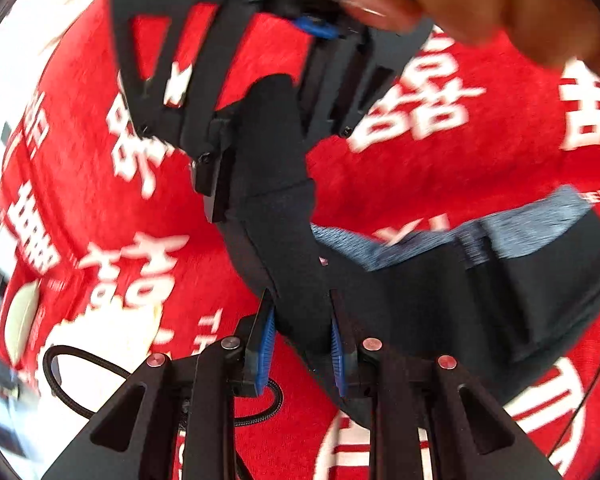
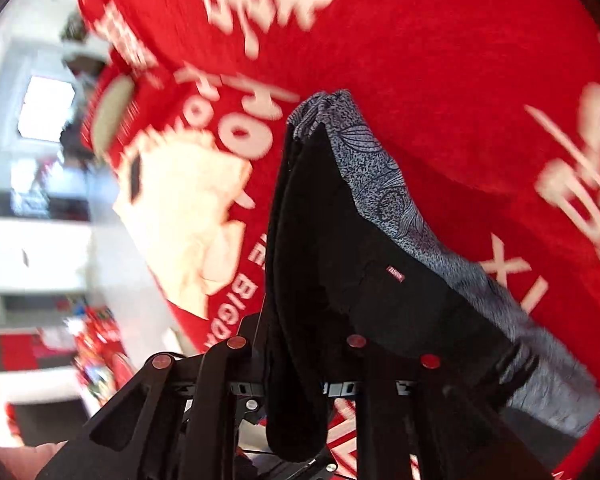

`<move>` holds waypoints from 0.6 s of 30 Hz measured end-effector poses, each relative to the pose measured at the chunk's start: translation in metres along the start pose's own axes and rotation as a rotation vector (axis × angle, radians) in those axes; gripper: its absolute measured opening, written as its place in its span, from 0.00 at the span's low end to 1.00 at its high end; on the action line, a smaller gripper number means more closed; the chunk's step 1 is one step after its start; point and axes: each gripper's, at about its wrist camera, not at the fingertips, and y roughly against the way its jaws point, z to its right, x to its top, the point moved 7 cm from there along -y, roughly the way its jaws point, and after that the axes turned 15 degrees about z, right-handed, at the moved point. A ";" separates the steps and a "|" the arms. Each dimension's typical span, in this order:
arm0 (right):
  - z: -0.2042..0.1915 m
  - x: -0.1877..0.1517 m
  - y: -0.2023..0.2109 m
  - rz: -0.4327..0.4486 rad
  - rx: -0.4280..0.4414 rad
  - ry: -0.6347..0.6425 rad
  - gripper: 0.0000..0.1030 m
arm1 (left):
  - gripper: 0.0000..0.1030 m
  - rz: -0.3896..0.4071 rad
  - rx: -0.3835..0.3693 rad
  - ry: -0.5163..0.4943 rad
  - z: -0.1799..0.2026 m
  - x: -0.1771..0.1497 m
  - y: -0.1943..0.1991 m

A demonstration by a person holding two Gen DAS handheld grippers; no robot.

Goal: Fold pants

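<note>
The pants (image 1: 420, 292) are black with a grey patterned lining and hang above the red printed cloth (image 1: 440, 168). My left gripper (image 1: 302, 344) is shut on a fold of the pants between its blue pads (image 1: 266, 356). My right gripper shows opposite in the left wrist view (image 1: 260, 136), also shut on the black fabric, with a hand on it. In the right wrist view the pants (image 2: 340, 240) drape over my right gripper (image 2: 296, 344) and hide its fingertips. The grey lining (image 2: 380, 172) runs along the right side.
The red cloth with white lettering (image 2: 440, 60) covers the table under the pants. A cream graphic (image 2: 188, 208) is printed on it. A black cable (image 1: 72, 384) loops at the lower left. Room furniture (image 2: 32, 208) lies beyond the table's left edge.
</note>
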 end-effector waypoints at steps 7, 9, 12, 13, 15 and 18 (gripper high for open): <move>0.055 -0.031 0.106 0.220 0.082 -0.172 0.18 | 0.25 0.068 -0.172 -0.111 0.056 0.043 0.033; 0.076 -0.047 0.134 0.285 0.101 -0.239 0.18 | 0.25 0.077 -0.209 -0.149 0.076 0.051 0.039; 0.107 -0.069 0.166 0.376 0.125 -0.318 0.18 | 0.25 0.090 -0.270 -0.212 0.115 0.061 0.050; 0.120 -0.079 0.176 0.406 0.135 -0.352 0.18 | 0.25 0.092 -0.284 -0.231 0.126 0.063 0.052; 0.142 -0.096 0.192 0.454 0.150 -0.410 0.18 | 0.25 0.099 -0.320 -0.282 0.156 0.069 0.059; 0.180 -0.124 0.211 0.516 0.161 -0.489 0.18 | 0.25 0.092 -0.373 -0.341 0.193 0.070 0.061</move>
